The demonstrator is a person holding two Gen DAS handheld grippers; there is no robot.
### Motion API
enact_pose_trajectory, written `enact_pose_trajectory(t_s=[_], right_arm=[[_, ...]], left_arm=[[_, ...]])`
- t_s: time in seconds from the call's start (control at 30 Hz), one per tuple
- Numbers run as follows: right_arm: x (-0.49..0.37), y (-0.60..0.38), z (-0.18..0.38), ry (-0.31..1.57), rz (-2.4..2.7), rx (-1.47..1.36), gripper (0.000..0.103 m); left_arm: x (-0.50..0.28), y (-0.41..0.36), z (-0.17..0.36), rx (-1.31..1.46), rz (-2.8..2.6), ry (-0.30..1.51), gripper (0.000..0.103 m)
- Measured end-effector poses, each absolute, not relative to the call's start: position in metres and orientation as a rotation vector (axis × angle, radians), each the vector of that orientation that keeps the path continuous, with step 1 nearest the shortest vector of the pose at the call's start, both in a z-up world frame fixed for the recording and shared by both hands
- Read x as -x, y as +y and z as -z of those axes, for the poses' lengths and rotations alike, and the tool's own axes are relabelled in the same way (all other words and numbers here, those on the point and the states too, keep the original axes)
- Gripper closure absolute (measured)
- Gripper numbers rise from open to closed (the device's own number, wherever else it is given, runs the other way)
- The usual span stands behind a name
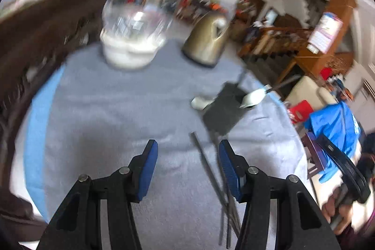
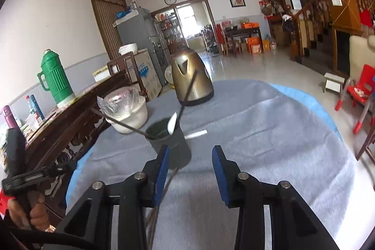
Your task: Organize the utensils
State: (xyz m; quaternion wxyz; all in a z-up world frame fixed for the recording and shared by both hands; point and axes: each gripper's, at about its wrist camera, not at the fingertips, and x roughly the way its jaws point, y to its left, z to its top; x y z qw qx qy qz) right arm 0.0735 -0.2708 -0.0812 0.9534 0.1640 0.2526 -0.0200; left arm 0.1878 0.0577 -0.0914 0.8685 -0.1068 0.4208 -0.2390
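Nearest, both hand-held grippers, left [image 1: 187, 168] and right [image 2: 189, 168], stand apart, empty, over two thin dark chopsticks [image 1: 212, 176] on the fuzzy grey bench [image 2: 269, 132]. Beyond: one dark cylindrical holder [image 2: 172, 144] with utensils, one brassy kettle [image 2: 191, 81].

On the table [image 2: 269, 132] a utensil holder [image 2: 170, 144] stands near the middle with chopsticks [image 2: 187, 90] and a spoon [image 2: 172, 123] in it, a second spoon [image 2: 195, 134] lying just right of it, a covered bowl [image 2: 127, 114] behind-left, a kettle [image 2: 191, 81] behind.
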Motion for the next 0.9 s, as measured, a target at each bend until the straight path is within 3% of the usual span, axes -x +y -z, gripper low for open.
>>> enact_pose_trajectory(t_s=[0.3,0.43,0.73,0.9], right_arm=[[-0.098,-0.314,0.134,0.674,0.027,-0.514,0.063],[-0.107,-0.328,0.156,0.717,0.023,-0.603,0.063],[-0.11,-0.329,0.179,0.757,-0.009,-0.587,0.063],[-0.119,-0.335,0.195,0.792,-0.007,-0.619,0.063]], left_arm=[[-0.214,0.021,0.124,0.157,0.474,0.95,0.051],[-0.221,0.0,0.148,0.142,0.488,1.033,0.062],[-0.285,0.0,0.145,0.103,0.421,1.018,0.063],[-0.319,-0.017,0.165,0.171,0.52,1.099,0.085]])
